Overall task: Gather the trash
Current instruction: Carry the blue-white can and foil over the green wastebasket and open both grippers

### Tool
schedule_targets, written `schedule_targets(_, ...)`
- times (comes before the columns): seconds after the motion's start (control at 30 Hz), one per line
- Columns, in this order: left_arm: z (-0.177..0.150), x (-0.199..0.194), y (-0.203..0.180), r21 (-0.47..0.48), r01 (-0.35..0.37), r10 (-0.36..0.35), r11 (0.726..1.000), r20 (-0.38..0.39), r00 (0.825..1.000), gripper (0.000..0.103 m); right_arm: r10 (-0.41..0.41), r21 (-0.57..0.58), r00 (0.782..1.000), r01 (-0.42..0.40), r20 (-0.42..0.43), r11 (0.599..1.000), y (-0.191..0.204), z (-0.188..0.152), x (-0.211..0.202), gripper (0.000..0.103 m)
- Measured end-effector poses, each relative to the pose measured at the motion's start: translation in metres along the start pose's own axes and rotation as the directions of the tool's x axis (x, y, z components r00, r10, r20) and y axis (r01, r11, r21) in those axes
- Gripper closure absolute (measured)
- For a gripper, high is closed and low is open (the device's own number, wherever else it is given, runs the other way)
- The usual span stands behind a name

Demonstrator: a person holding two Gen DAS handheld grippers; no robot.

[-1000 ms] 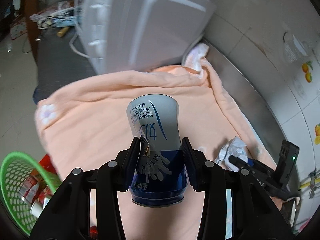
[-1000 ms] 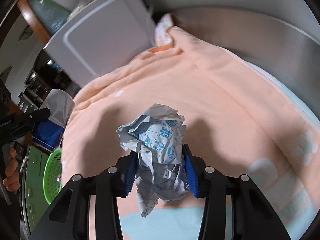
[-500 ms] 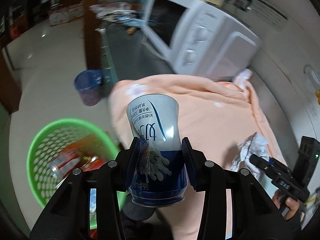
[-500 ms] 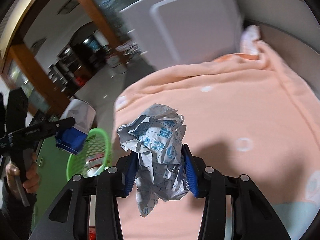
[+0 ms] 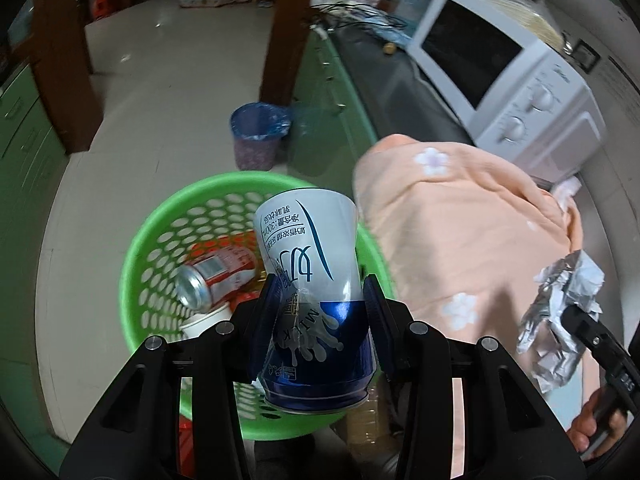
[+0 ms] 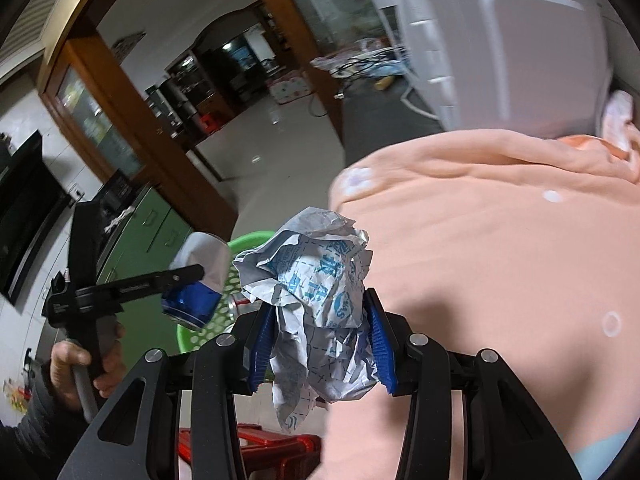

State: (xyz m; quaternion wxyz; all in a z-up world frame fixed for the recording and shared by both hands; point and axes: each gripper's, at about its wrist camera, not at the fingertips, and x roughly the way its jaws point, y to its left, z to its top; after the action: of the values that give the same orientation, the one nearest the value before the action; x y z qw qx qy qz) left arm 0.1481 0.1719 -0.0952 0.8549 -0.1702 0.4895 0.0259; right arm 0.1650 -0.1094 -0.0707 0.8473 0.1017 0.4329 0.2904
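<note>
My left gripper (image 5: 318, 326) is shut on a white and blue milk cup (image 5: 312, 280), held over the green perforated basket (image 5: 160, 224) on the floor. A red and white can (image 5: 216, 272) and a paper cup (image 5: 208, 320) lie inside the basket. My right gripper (image 6: 318, 340) is shut on a crumpled white wrapper with blue print (image 6: 312, 280), above the edge of the peach cloth (image 6: 500, 280). The right wrist view also shows the left gripper (image 6: 188, 276) with the milk cup (image 6: 196, 280) over the green basket (image 6: 244, 242). The crumpled wrapper (image 5: 560, 312) appears at the right of the left wrist view.
A white microwave (image 5: 508, 80) stands on the dark counter (image 5: 384, 92) beyond the peach cloth (image 5: 472, 240). A blue-lined bin (image 5: 258, 136) stands on the tiled floor past the basket. Green cabinets (image 6: 148, 220), a red stool (image 6: 256, 448) and a wooden door frame (image 6: 132, 120) are nearby.
Both grippers swung left off the cloth toward the floor basket. The milk cup now hangs over the basket, and the wrapper has reached the cloth's edge. Both grips stay the same.
</note>
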Motion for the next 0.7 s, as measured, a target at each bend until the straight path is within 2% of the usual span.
schedule_targets(0.37, -0.006, -0.002, 0.046, -0.089, -0.047, 0.048, 0.995, 0.004, 0.999, 0.059, 0.051, -0.068, 0.997, -0.055, -0.053, 0.996, 0.046, 0.011, 0.043, 0.061)
schedule_targets(0.7, -0.012, -0.010, 0.065, -0.145, -0.056, 0.058, 0.988, 0.008, 0.998, 0.046, 0.072, -0.093, 0.994, -0.081, -0.088, 0.992, 0.070, 0.012, 0.063, 0.061)
